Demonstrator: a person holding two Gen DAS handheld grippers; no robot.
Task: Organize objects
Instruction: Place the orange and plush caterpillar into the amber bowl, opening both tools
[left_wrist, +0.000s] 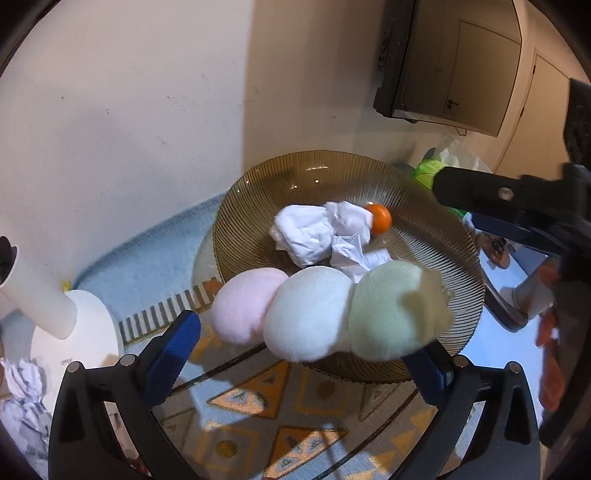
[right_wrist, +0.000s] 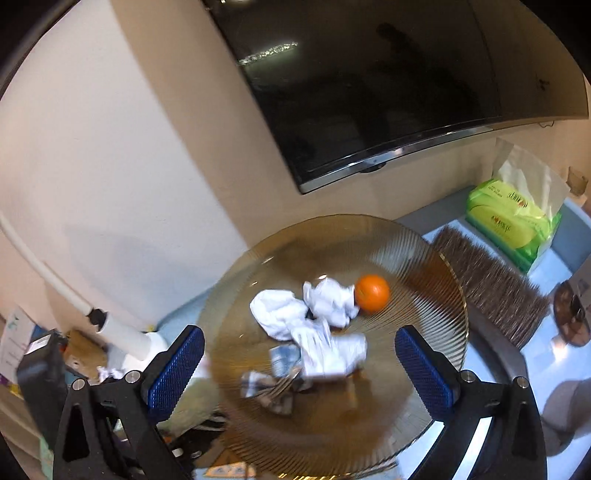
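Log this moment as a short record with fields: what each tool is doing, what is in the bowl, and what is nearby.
left tool: open; plush toy of three balls, pink, white and green, sits between its fingers at the bowl's near rim
right tool: open, empty, above the bowl
bowl: ribbed amber glass
in bowl: crumpled paper, orange ball
behind bowl: wall, dark screen
right of bowl: green tissue pack
under bowl: patterned mat
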